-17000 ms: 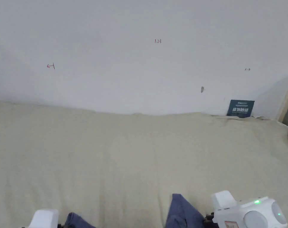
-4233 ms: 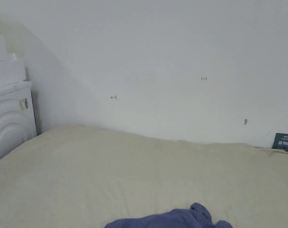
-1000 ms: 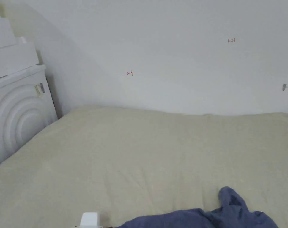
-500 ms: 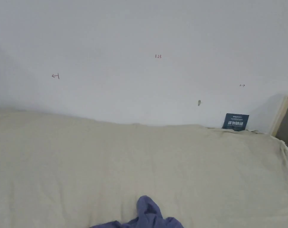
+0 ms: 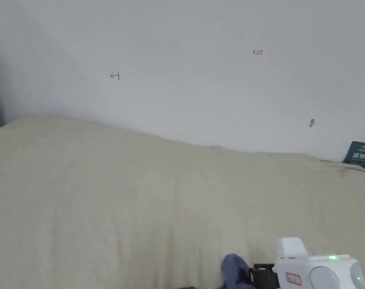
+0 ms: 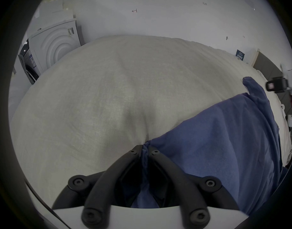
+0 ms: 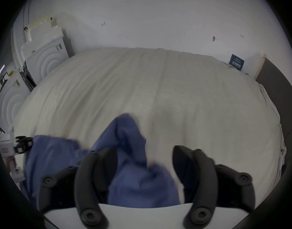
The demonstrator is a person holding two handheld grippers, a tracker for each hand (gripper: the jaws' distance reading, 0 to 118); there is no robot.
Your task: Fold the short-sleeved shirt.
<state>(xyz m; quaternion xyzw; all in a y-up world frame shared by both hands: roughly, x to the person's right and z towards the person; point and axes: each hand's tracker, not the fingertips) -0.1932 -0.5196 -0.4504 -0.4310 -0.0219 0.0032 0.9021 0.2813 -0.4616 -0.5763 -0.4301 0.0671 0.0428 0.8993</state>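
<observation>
Between the left gripper's [image 6: 145, 151] pressed-together jaws sat a pinched edge of the blue shirt [image 6: 224, 143]; the right gripper [image 7: 145, 158] stood spread over a bunched part. Seemingly a spreading step; next, the right needs its own grip. Beneath lay a cream-sheeted bed [image 6: 108, 92], against a white wall [image 5: 177, 56].

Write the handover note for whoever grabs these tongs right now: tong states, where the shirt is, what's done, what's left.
Left tongs: shut on an edge of the dark blue short-sleeved cotton shirt.
Right tongs: open, jaws wide apart, a bunched part of the shirt lying between them, not clamped.
Shirt: at the near edge of the cream cloth-covered table, rumpled, one part sticking up near the right tongs; it runs between the two tongs.
Done: left hold taken. No tidy fold seen.
Left: close the right tongs on the shirt, spread it flat on the table, then fold.
</observation>
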